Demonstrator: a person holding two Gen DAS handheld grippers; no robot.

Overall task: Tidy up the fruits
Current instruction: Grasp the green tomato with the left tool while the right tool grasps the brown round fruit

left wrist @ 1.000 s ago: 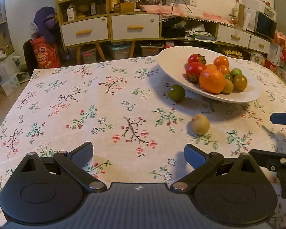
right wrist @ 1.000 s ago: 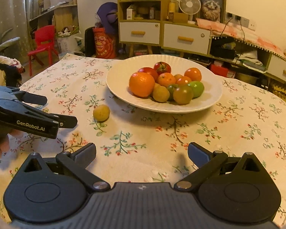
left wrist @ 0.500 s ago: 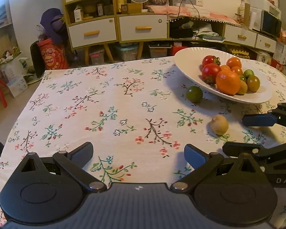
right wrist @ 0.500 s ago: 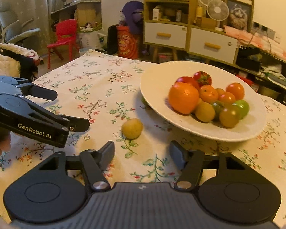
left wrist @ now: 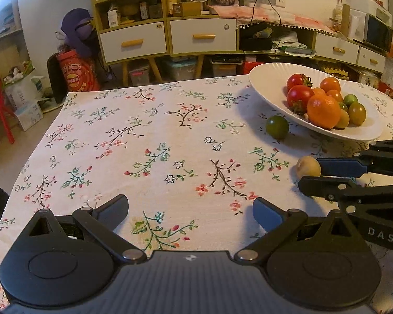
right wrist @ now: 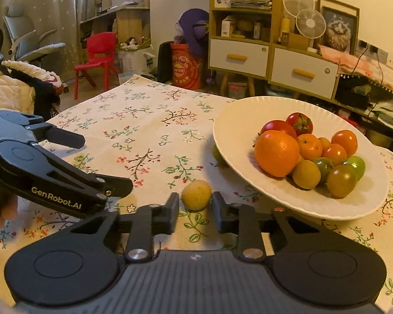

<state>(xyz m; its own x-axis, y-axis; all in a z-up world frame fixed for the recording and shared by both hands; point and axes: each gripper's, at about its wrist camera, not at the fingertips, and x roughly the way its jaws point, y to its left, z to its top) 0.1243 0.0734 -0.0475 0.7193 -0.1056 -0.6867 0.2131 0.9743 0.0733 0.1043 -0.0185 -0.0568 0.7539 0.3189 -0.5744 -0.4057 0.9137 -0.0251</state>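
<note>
Most of the job looks done: the white plate (right wrist: 249,110), at the right of the right wrist view, already carries a heap of fruit, with a big orange (right wrist: 276,153) in front of red tomatoes, smaller orange ones and a few green ones. Two pieces remain on the flowered desk (left wrist: 144,144). One is a dark green tomato (left wrist: 277,127), lying just beside the plate's near rim at centre right of the left wrist view and mostly hidden behind that rim in the other view. The other is a small yellowish-brown fruit (right wrist: 196,195) at lower centre of the right wrist view. The right gripper (right wrist: 195,209) has its fingers drawn in about this fruit, one on each side of it, clenched as far as the fruit allows; it seems gripped yet rests on the cloth, not lifted. The left gripper (left wrist: 190,205) hangs over bare cloth at the bottom of its own view, fingers spread wide and holding nothing. I judge that carrying this fruit to the plate comes next, then the green tomato.
</note>
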